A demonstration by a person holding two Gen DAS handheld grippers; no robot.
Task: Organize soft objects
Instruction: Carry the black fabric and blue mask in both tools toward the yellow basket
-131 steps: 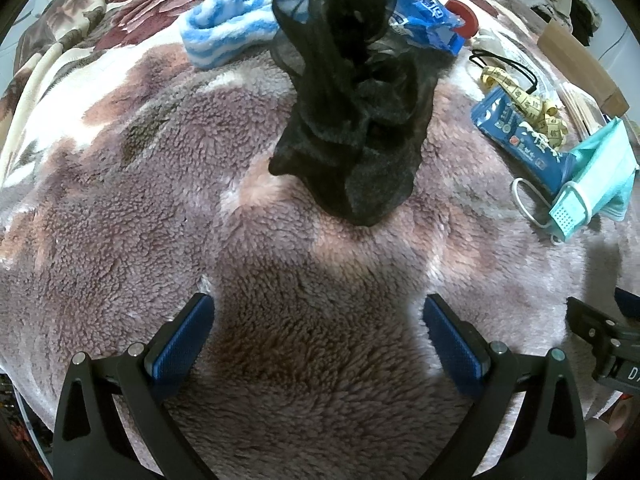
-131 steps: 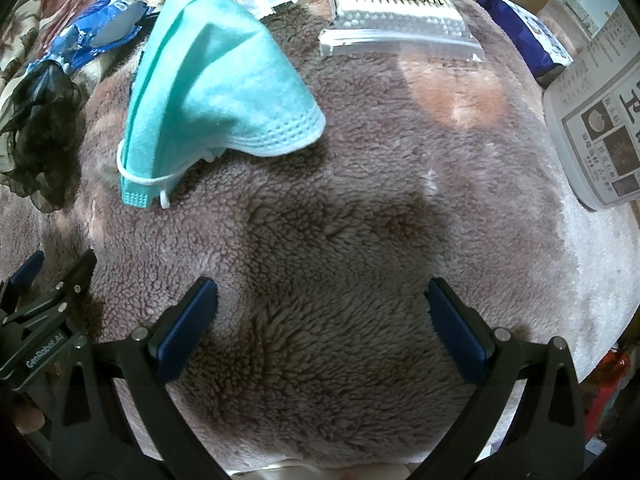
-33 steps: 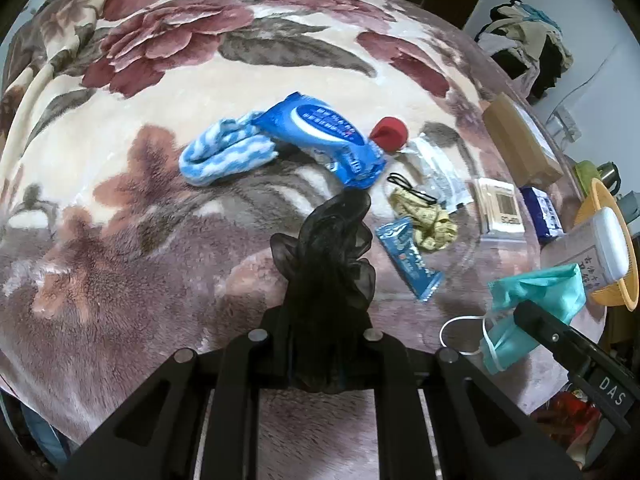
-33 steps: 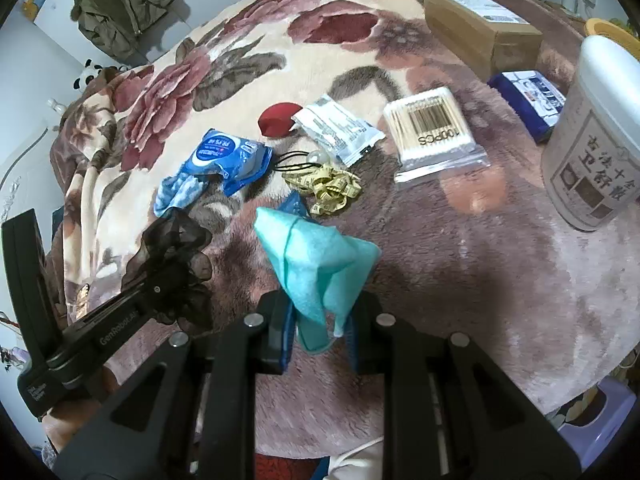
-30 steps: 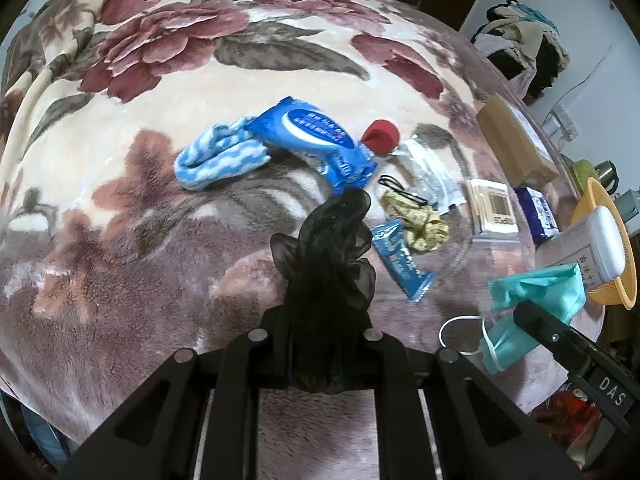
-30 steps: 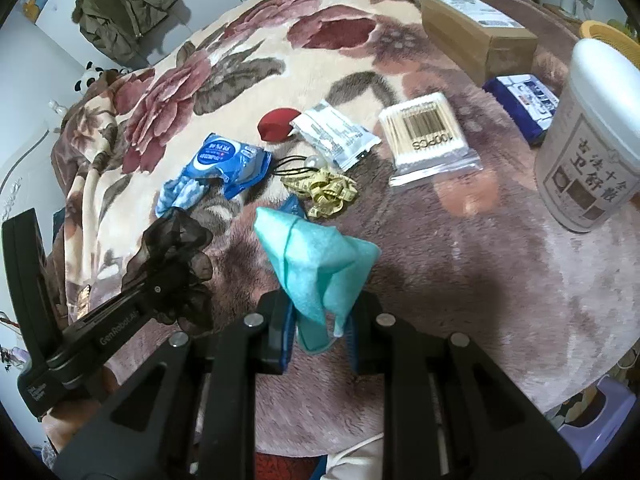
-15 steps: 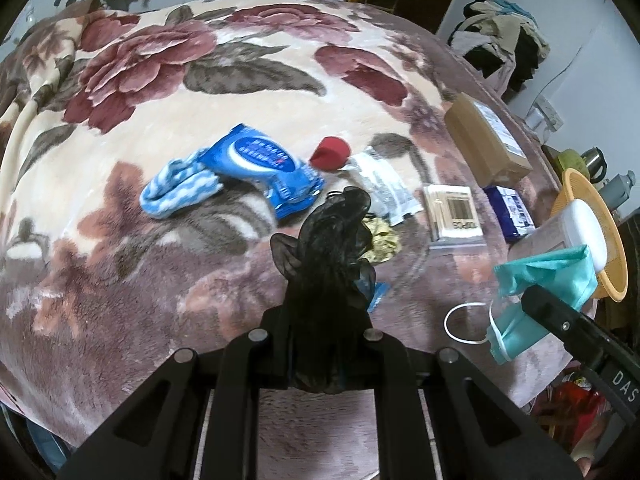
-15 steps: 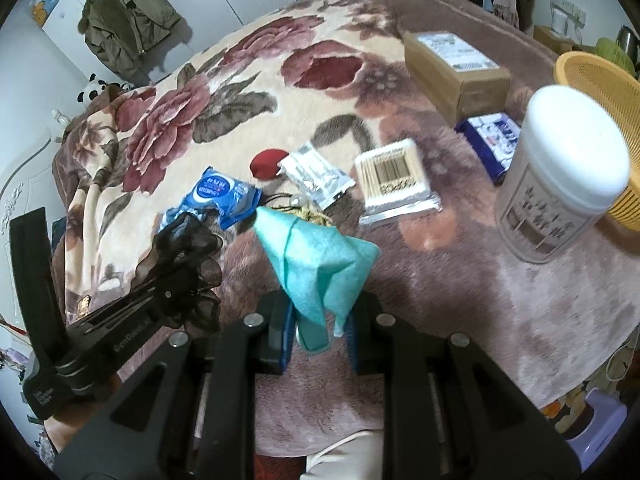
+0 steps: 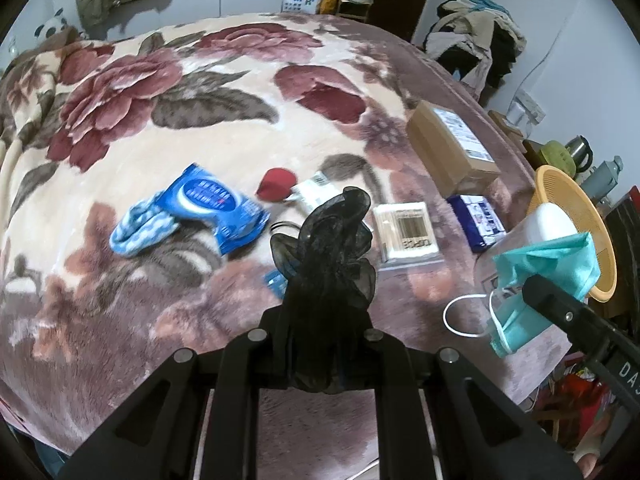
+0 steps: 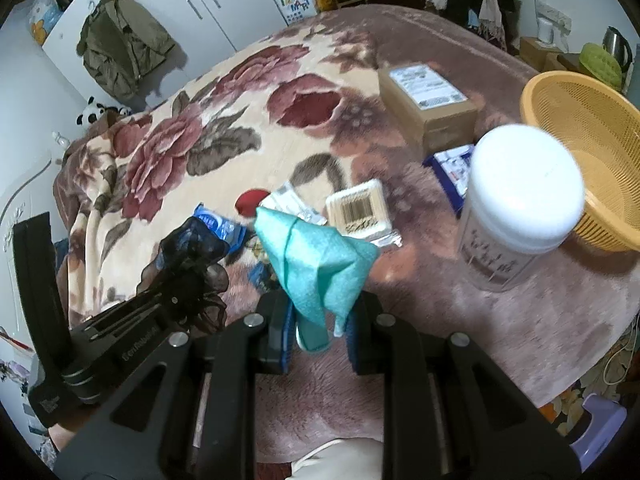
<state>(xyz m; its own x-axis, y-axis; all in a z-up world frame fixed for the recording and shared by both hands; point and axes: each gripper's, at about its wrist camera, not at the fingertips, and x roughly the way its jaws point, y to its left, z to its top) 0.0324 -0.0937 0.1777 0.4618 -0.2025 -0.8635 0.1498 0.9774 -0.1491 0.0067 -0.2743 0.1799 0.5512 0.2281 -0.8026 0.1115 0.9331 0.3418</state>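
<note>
The black mesh scrunchie (image 9: 326, 276) is hanging clamped in the left gripper (image 9: 320, 344); the teal face mask (image 10: 316, 264) is pinched in the right gripper (image 10: 320, 336). Both are being carried above the floral blanket (image 9: 168, 152). Next, likely, comes dropping them into the orange basket (image 10: 580, 128).

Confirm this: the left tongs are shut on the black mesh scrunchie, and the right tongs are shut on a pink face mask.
Not quite. The face mask in the right tongs is teal, not pink, as the right wrist view shows. The rest stands: the left tongs are shut on the black mesh scrunchie, seen in the left wrist view.
</note>
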